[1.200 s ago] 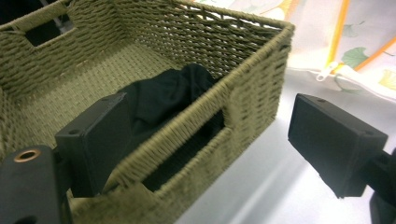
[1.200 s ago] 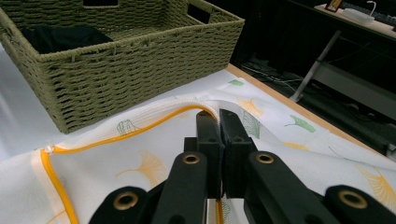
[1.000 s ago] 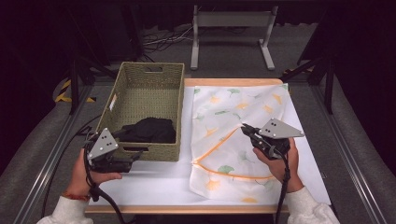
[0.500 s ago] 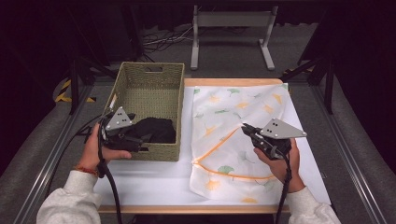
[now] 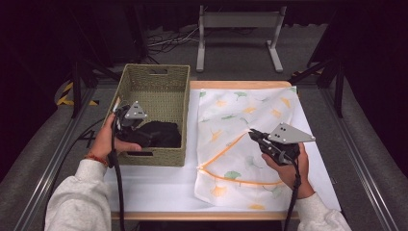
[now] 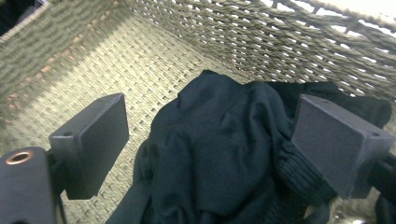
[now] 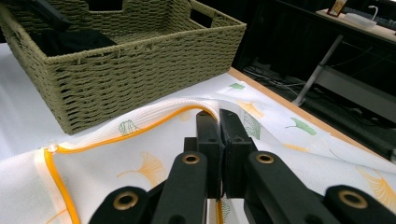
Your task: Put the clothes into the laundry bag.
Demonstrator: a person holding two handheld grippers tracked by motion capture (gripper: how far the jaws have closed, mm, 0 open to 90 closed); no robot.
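White table, basket, dark garment

A white tabletop with a wooden edge carries a woven basket; just right of the basket lies a leaf-printed mesh bag

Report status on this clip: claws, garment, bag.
Left claw open over black garment inside basket. Right claw shut on mesh bag edge, lifting it. Nothing in the way.
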